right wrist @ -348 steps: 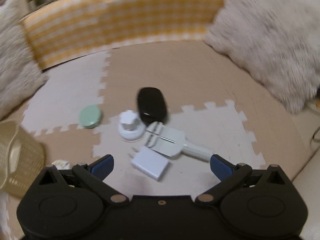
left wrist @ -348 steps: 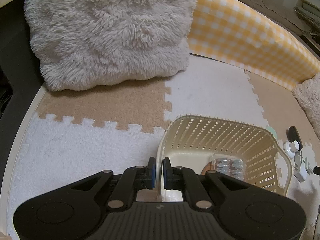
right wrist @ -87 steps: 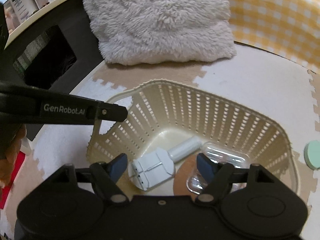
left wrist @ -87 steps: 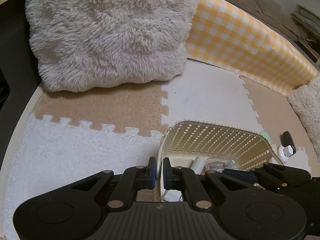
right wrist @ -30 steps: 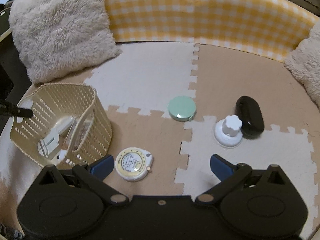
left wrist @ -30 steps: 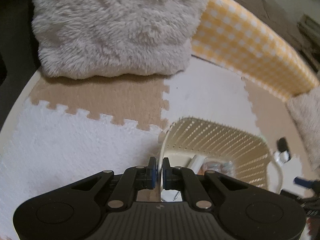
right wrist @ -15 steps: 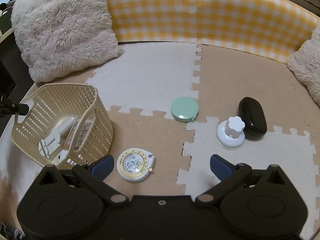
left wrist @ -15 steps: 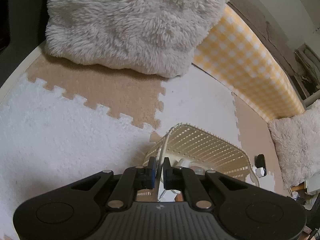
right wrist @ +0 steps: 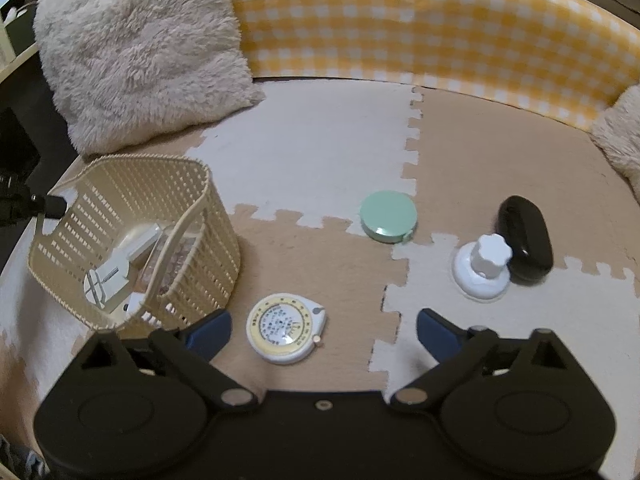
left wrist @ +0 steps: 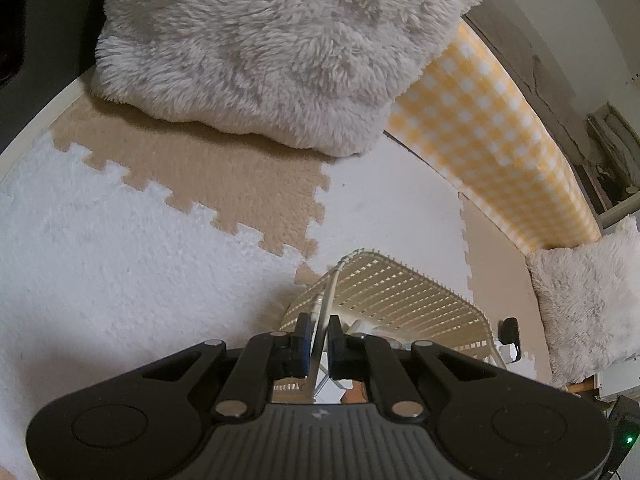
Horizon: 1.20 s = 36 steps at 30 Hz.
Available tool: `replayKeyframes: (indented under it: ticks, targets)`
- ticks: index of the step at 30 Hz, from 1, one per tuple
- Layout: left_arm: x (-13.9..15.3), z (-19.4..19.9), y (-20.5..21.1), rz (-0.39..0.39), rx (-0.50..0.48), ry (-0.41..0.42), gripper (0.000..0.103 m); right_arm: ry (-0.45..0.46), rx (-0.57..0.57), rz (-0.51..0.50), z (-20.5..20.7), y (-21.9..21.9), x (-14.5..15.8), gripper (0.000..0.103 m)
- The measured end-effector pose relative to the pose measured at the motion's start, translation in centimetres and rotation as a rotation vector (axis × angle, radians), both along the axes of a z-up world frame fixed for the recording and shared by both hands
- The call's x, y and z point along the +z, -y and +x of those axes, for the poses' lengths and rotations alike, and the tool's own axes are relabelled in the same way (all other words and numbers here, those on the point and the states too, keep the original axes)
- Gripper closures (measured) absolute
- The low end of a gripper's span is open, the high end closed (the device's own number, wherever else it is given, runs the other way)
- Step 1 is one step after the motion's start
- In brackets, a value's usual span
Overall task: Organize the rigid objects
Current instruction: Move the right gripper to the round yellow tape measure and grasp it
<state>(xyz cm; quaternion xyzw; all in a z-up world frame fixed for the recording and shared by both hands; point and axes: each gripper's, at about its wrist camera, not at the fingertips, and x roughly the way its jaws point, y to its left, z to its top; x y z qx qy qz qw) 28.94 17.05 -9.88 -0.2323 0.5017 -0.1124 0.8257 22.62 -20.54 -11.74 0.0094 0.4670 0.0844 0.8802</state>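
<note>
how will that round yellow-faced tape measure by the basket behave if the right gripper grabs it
The tape measure looks like a hard, flat plastic disc, so probably stiff and light. Lying flat on the mat, it shouldn't roll. Its smooth rounded rim may slip between the closing right gripper pads.

Closing right gripper point(right wrist: 320, 326) around yellow-white tape measure point(right wrist: 286, 328), tilted cream basket point(right wrist: 192, 216) just left

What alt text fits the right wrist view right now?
The right gripper, closing but holding nothing, hovers over a round yellow-and-white tape measure on the foam mat. A tilted cream basket sits left; a green disc, white knob and black case lie right.
</note>
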Motion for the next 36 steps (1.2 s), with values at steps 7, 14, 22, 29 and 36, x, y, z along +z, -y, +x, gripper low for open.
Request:
replayKeyframes:
  ticks: [7,14,22,29,36]
  targets:
    - [0.2,0.0,0.5,0.040,-0.013,0.010,0.096,-0.038,0.079,-0.036,0.7,-1.6,-2.5,0.017]
    - [0.5,0.0,1.1,0.089,-0.029,0.024,0.098,-0.041,0.109,-0.049,1.4,-2.6,-4.1,0.023]
    - [0.7,-0.1,1.9,0.150,-0.049,0.041,0.098,-0.024,0.105,-0.068,1.9,-3.1,-4.7,0.033]
    - [0.8,-0.2,2.2,0.183,-0.060,0.051,0.098,-0.017,0.109,-0.098,1.6,-3.2,-4.2,0.042]
    - [0.9,-0.3,2.7,0.219,-0.073,0.061,0.098,0.034,0.014,-0.054,1.4,-1.4,-1.1,0.042]
